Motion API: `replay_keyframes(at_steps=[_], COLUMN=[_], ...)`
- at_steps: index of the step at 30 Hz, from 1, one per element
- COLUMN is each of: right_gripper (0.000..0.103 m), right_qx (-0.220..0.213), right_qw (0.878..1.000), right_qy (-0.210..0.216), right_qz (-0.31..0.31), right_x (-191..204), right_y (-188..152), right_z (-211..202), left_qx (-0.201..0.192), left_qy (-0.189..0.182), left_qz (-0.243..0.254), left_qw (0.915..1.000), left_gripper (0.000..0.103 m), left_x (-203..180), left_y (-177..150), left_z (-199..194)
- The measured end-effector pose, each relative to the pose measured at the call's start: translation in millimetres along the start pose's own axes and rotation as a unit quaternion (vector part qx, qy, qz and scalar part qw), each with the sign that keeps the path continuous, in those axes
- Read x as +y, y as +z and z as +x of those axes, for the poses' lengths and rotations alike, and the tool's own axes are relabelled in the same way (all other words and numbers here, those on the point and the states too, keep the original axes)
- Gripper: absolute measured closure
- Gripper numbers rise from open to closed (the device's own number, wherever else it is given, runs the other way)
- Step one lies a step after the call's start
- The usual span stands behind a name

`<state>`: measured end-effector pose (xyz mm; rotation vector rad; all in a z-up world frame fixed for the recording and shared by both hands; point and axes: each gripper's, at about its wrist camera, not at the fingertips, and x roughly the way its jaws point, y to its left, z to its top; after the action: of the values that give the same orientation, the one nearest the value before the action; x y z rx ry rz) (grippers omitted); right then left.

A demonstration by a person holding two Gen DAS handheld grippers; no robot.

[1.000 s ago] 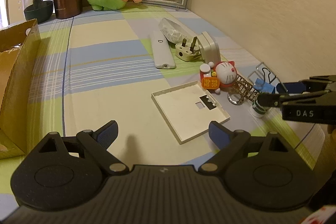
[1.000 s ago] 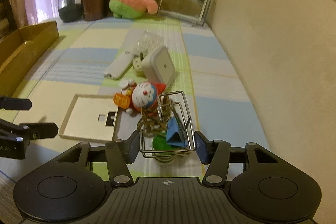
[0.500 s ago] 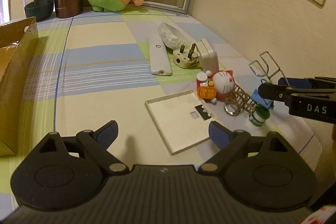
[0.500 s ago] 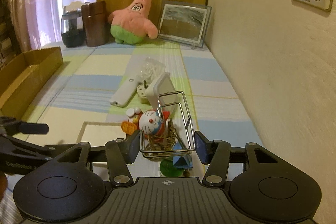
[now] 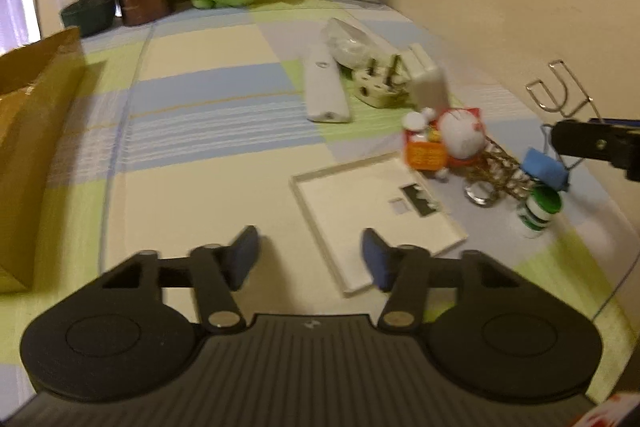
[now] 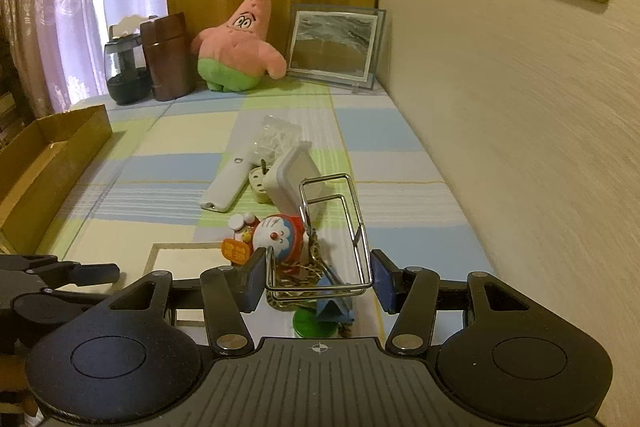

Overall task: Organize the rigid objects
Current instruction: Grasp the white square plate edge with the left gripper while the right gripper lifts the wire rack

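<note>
My right gripper [image 6: 318, 277] is shut on the wire handles of a big blue binder clip [image 6: 334, 227] and holds it in the air; the clip's blue body [image 5: 546, 169] hangs below the fingers. Under it lie a gold chain [image 5: 498, 167], a small green-capped bottle [image 5: 538, 209] and a Doraemon toy [image 5: 452, 137]. My left gripper [image 5: 310, 255] is open and empty, low over the cloth beside a flat white tray [image 5: 376, 211]. A white remote [image 5: 324, 91], a plug [image 5: 378, 89] and a white adapter [image 5: 430, 85] lie further back.
A cardboard box [image 5: 32, 131] stands at the left edge. A Patrick plush [image 6: 236, 47], a brown canister [image 6: 168, 57], a dark jar [image 6: 124, 71] and a framed picture [image 6: 334, 45] line the far end. The wall runs along the right.
My right gripper has risen with the binder clip, lifting it off the chain and bottle. My left gripper has shifted a little and its view is blurred.
</note>
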<state>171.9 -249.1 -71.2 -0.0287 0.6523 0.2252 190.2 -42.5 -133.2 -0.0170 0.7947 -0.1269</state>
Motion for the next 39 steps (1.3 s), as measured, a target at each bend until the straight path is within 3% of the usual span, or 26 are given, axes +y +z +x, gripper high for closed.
replay_keyframes(at_steps=[4, 12, 13, 15, 16, 17, 22, 28, 33, 36, 38, 39], right_gripper=[0.052, 0.052, 0.052, 0.052, 0.052, 0.052, 0.052, 0.052, 0.052, 0.052, 0.052, 0.052], right_qx=[-0.002, -0.003, -0.003, -0.004, -0.005, -0.006, -0.006, -0.004, -0.002, -0.001, 0.000, 0.001], right_qw=[1.000, 1.000, 0.999, 0.999, 0.999, 0.999, 0.999, 0.999, 0.998, 0.998, 0.998, 0.998], right_qy=[0.006, 0.029, 0.032, 0.038, 0.041, 0.043, 0.047, 0.046, 0.056, 0.060, 0.062, 0.062], right_qz=[-0.001, -0.009, -0.011, -0.015, -0.016, -0.016, -0.018, -0.018, -0.026, -0.029, -0.030, -0.030], right_x=[3, 22, 25, 30, 33, 35, 38, 38, 46, 50, 52, 53], right_y=[2, 4, 4, 5, 5, 6, 7, 7, 7, 7, 7, 7], right_z=[0, 0, 0, 0, 0, 0, 2, 3, 4, 5, 6, 7], left_qx=[0.009, 0.024, 0.027, 0.035, 0.033, 0.026, 0.018, 0.018, 0.028, 0.029, 0.025, 0.025], left_qy=[0.007, 0.056, 0.059, 0.060, 0.056, 0.051, 0.018, 0.037, 0.036, 0.025, 0.018, 0.016], left_qz=[-0.013, -0.001, -0.009, -0.029, -0.036, -0.040, -0.028, 0.038, 0.024, 0.019, 0.024, 0.025], left_qw=[0.9998, 0.9981, 0.9978, 0.9972, 0.9972, 0.9976, 0.9993, 0.9984, 0.9987, 0.9991, 0.9992, 0.9992], left_gripper=[0.100, 0.102, 0.098, 0.066, 0.028, 0.003, 0.001, 0.001, 0.002, 0.005, 0.017, 0.017], left_x=[16, 58, 62, 70, 70, 69, 51, 22, 29, 32, 31, 30], left_y=[-1, -17, -17, -17, -16, -16, -16, -22, -27, -27, -25, -25], left_z=[-6, -31, -32, -35, -36, -39, -40, -26, -18, -18, -19, -20])
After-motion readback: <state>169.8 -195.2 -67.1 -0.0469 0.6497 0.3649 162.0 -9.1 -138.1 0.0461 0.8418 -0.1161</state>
